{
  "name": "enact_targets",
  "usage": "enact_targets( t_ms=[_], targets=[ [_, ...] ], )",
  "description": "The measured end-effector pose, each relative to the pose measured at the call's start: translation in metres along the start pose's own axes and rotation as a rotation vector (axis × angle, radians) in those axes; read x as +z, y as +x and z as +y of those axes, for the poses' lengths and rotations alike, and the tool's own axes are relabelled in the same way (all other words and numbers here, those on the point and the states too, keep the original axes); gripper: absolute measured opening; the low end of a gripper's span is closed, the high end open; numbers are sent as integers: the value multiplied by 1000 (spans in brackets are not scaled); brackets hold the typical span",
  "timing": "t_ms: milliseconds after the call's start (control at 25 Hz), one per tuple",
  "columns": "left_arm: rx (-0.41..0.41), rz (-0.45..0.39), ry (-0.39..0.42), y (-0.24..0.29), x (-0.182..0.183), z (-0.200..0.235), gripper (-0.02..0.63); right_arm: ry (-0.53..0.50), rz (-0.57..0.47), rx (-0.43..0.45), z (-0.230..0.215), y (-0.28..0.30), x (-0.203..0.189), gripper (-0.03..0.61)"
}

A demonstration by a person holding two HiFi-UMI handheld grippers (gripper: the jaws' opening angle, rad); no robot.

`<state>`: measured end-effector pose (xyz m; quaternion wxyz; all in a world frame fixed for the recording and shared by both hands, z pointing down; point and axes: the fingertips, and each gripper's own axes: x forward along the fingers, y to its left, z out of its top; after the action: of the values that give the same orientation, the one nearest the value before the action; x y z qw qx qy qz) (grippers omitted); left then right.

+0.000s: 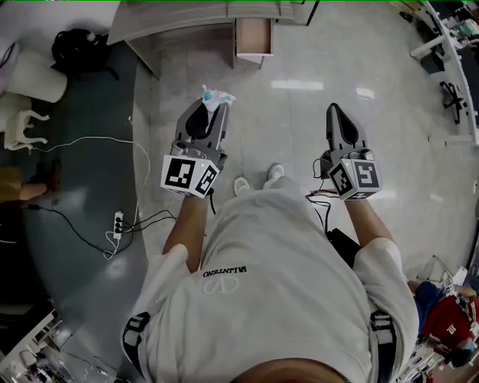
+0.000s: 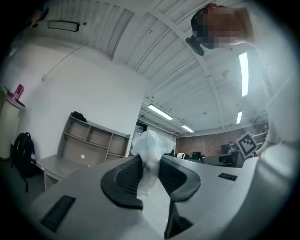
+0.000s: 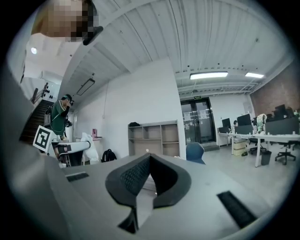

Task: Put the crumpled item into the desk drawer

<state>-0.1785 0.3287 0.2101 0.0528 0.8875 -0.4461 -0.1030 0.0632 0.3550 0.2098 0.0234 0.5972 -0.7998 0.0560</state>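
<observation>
A crumpled white and pale-blue item (image 1: 215, 96) sticks out from the tip of my left gripper (image 1: 210, 107), which is shut on it. In the left gripper view the crumpled item (image 2: 150, 149) is pinched between the dark pads of the left gripper (image 2: 149, 172). My right gripper (image 1: 333, 111) is held out level to the right, its jaws shut with nothing between them; in its own view the right gripper (image 3: 149, 159) has its tips meeting. Ahead on the floor stands the desk (image 1: 172, 19) with its drawer (image 1: 253, 41) pulled open, some way beyond both grippers.
A power strip with cables (image 1: 117, 223) lies on the floor to the left. A black backpack (image 1: 78, 48) and a white stool (image 1: 22, 123) stand at far left. Office chairs and desks (image 1: 453, 97) line the right side. An open shelf unit (image 3: 154, 138) stands by the wall.
</observation>
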Motion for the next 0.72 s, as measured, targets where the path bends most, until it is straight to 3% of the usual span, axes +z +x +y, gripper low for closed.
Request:
enact_targets(
  t_ms=[440, 720],
  targets=[
    [1, 3, -14, 25, -8, 12, 97, -37, -4, 38, -7, 39, 0, -2],
    [17, 19, -7, 84, -18, 28, 97, -25, 16, 75, -39, 89, -5, -2]
  ],
)
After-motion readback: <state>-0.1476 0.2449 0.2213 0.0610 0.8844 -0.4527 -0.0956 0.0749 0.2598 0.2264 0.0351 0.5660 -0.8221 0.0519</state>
